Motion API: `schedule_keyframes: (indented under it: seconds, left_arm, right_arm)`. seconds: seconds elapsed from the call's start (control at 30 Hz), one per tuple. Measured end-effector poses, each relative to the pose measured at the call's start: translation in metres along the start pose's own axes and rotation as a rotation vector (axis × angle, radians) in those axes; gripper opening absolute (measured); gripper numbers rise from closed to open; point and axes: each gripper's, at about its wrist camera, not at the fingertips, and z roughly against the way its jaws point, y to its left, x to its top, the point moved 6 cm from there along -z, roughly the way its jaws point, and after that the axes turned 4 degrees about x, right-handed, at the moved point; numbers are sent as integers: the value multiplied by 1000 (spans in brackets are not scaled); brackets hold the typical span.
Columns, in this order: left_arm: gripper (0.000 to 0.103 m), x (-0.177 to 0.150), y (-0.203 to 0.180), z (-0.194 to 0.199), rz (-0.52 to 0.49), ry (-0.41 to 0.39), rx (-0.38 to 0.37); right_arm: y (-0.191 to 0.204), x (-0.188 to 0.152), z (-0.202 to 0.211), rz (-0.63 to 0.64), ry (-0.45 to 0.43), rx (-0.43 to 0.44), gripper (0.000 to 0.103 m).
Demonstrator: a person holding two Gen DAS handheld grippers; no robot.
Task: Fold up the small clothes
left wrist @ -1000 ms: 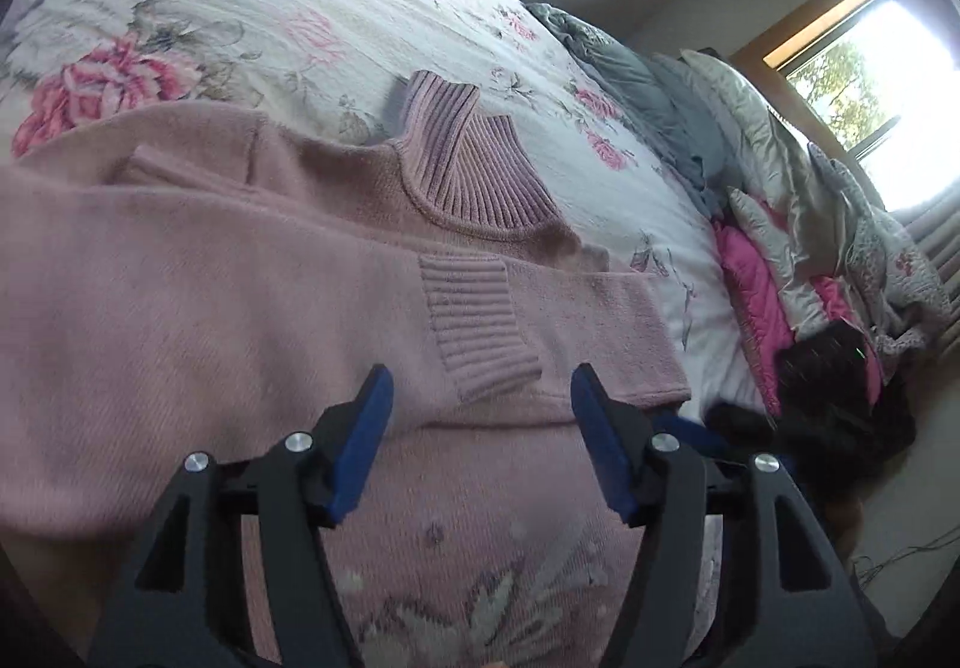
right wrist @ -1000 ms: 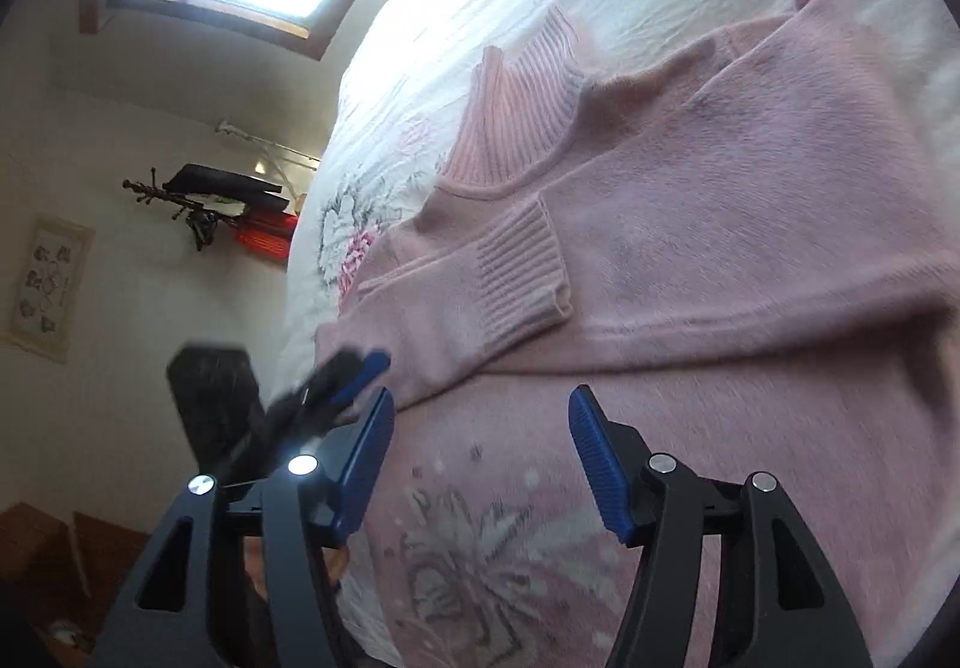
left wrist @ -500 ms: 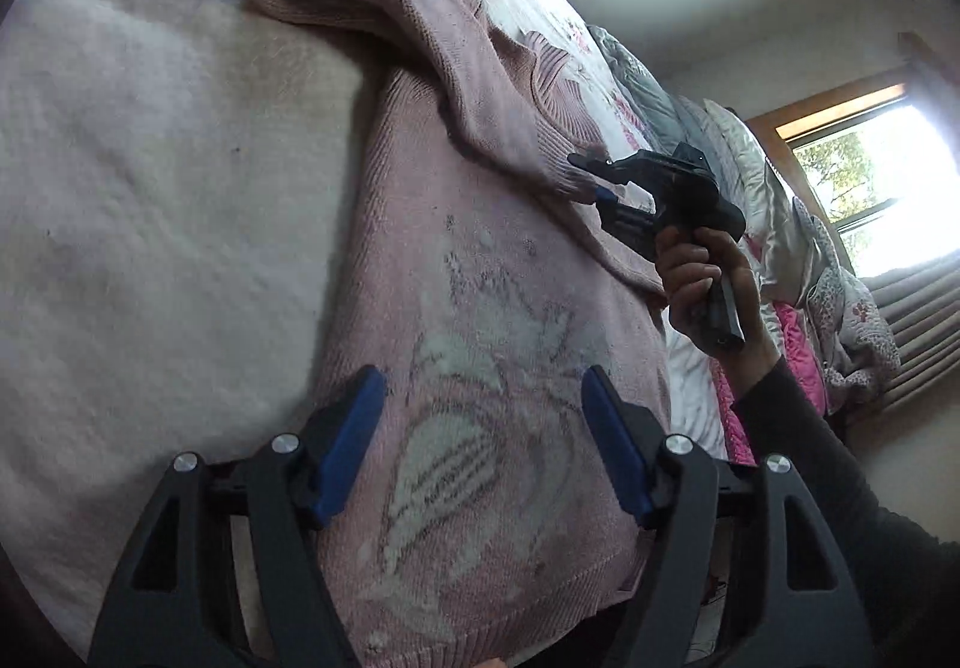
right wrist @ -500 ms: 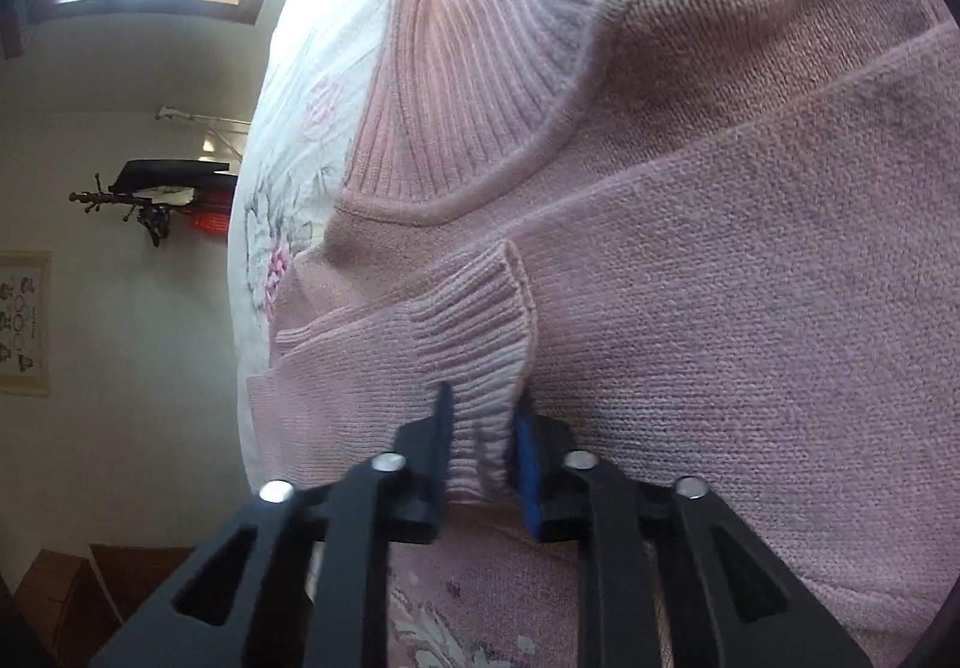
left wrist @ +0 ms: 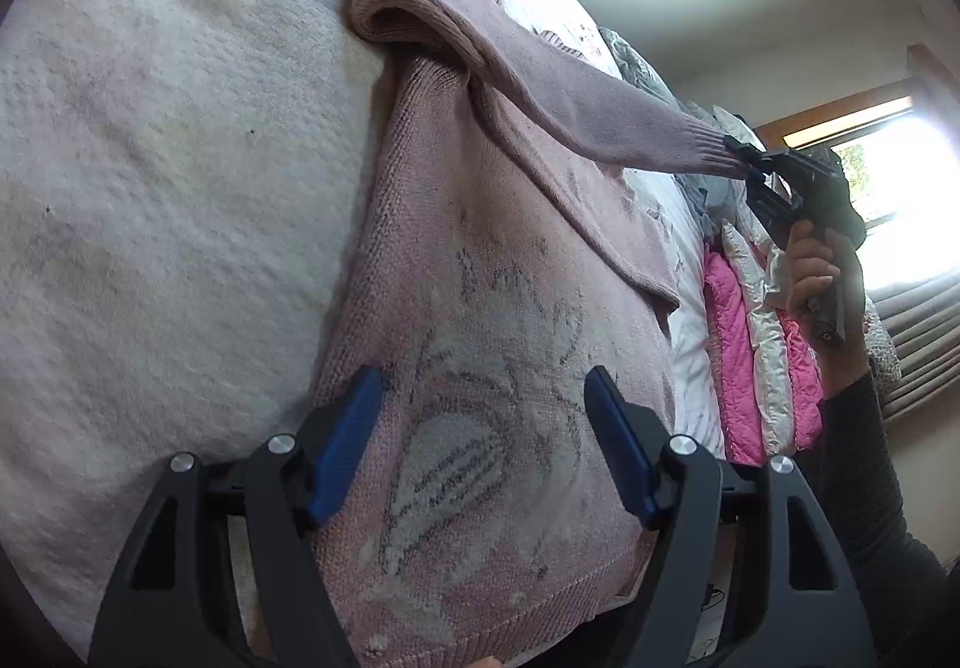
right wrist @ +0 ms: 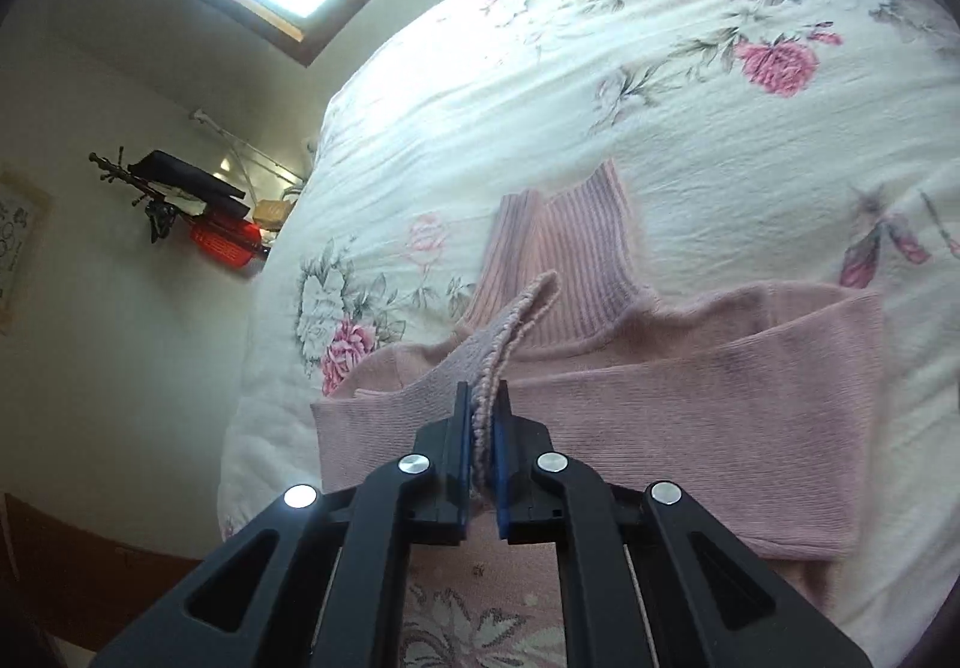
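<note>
Right wrist view shows our right gripper (right wrist: 482, 416) closed tight on the ribbed cuff (right wrist: 516, 320) of the pink sweater (right wrist: 690, 428), the knit edge pinched between the blue pads and standing up toward 12 o'clock. The sweater lies on the floral bedspread (right wrist: 600, 98), its ribbed turtleneck collar (right wrist: 558, 260) pointing to 12 o'clock and the other sleeve folded flat across the chest toward 3 o'clock.

From the left wrist view, our left gripper (left wrist: 480, 440) hangs wide open over the embroidered lower front, near the hem (left wrist: 540, 620), holding nothing; we cannot tell whether its fingers touch the knit. Up at 2 o'clock the held sleeve (left wrist: 570, 86) stretches off the body in a taut line to the right gripper, which a hand (left wrist: 810, 272) holds.

We judge this knit to be soft, light and stretchy, with no stiffness of its own: it sags wherever we leave it unsupported, and it grips the bedspread rather than sliding. The cuff is the denser, firmer part, so it is a sound place to hold; pulling hard there would likely stretch the sleeve and drag the shoulder out of line. For the body fold, we think the hem corners give the thickest edge to pinch, taking both layers together.
</note>
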Motion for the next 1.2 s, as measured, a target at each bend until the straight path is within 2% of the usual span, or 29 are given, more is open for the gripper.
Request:
schedule_keyframes:
  seconds: [0.27, 0.47, 0.63, 0.87, 0.97, 1.0, 1.07, 1.13, 1.2]
  left_arm:
    - [70, 3, -5, -2, -3, 21, 16]
    - [70, 18, -25, -2, -45, 30, 38]
    - [71, 56, -53, 2, -100, -11, 21]
    - [72, 110, -87, -4, -177, -39, 18]
    - [72, 141, -91, -18, -166, -26, 19]
    - [72, 152, -91, -21, -154, -23, 12]
    - [75, 178, -91, -25, -118, -25, -6]
    - [78, 199, -89, -27, -94, -26, -19]
    - [78, 216, -84, -32, -83, -25, -3]
  right_arm:
    - [-67, -5, 36, -90, -46, -71, 6]
    - [-125, -22, 34, -172, -26, -91, 6]
    - [-157, -30, 28, -215, -10, -89, 6]
    - [-181, -41, 15, -246, 10, -89, 6]
    - [-194, -47, 11, -251, 41, -151, 10]
    - [-197, -46, 17, -249, 27, -175, 10]
    - [-197, -38, 41, -245, -61, -219, 17]
    - [-188, -31, 58, -226, -108, -191, 17]
    - [-176, -26, 60, -191, -99, -165, 17]
